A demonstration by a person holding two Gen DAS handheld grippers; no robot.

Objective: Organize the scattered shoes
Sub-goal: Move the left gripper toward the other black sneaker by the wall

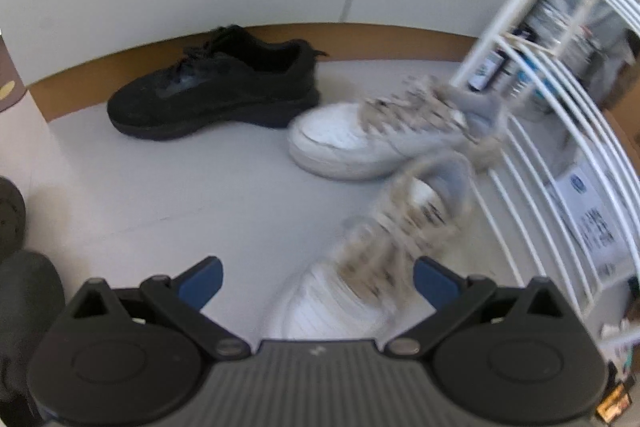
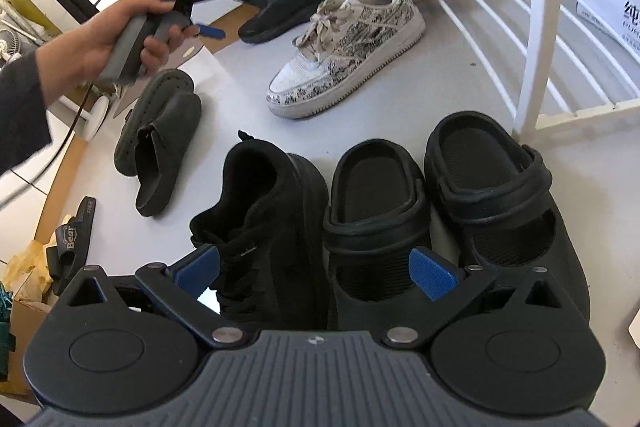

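**Left gripper lines up on a white sneaker; the right waits over the tidy row**

The step in hand looks like the reach for the next stray shoe. The left gripper (image 1: 316,285) hangs with its blue pads spread wide and nothing between them, just above the toe of the patterned white sneaker (image 1: 372,267), which lies on the grey floor (image 1: 160,187) close to the front rail of the white wire rack (image 1: 560,147). Its mate, the plain white sneaker (image 1: 360,143), sits further in, its heel resting against the rack's corner. Beyond it a black sneaker (image 1: 216,95) lies alone beside the brown baseboard.

The right gripper (image 2: 316,273) is also spread and empty. It hovers over three shoes already set side by side at the rack's near post: a black lace-up sneaker (image 2: 264,223) and a pair of black clogs (image 2: 440,211). Two dark slippers (image 2: 160,143) lie stacked off to the left, unsorted.

Next, I judge, the left gripper needs to drop and close across the patterned sneaker's collar or side wall. The loose laces could snag, and the left view is blurred, so exact alignment is hard to confirm.
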